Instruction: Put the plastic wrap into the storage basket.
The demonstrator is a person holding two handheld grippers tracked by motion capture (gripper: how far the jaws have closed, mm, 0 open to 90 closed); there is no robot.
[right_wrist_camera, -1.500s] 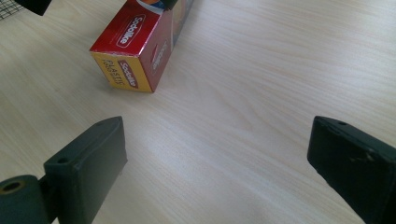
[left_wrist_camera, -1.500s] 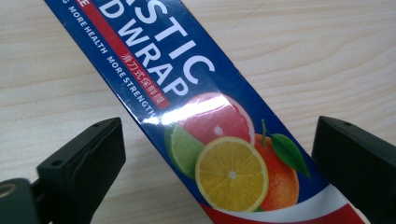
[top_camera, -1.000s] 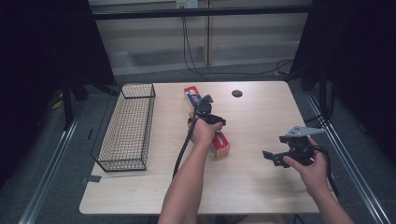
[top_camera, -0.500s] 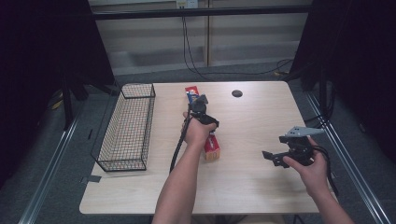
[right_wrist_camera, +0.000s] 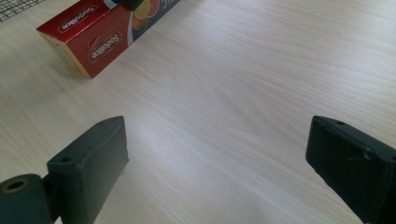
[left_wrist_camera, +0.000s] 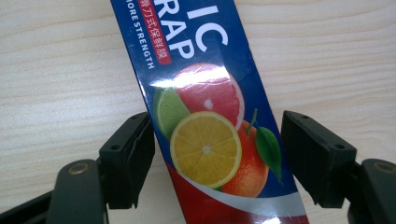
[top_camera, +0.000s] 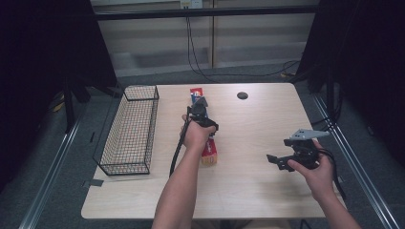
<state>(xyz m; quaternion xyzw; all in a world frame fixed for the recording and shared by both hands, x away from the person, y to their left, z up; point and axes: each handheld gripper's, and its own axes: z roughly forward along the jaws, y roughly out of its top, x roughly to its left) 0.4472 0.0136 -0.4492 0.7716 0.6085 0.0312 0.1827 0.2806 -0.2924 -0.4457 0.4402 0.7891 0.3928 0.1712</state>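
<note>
The box (left_wrist_camera: 210, 121) running from the top to the bottom of the left gripper view is glossy printed cardboard, its fruit picture catching a white glare, and its red end at the upper left of the right gripper view has the same slick sheen. The bench (right_wrist_camera: 243, 93) is pale wood-grain board, smooth with a soft satin shine. The left tongs (left_wrist_camera: 212, 163) and right tongs (right_wrist_camera: 224, 172) look like matt black plastic, faintly scuffed at the edges, and the basket (top_camera: 130, 129) at the left of the high view is thin dark wire mesh.

Wire basket (top_camera: 130, 129) — small black disc (top_camera: 242, 95)
</note>
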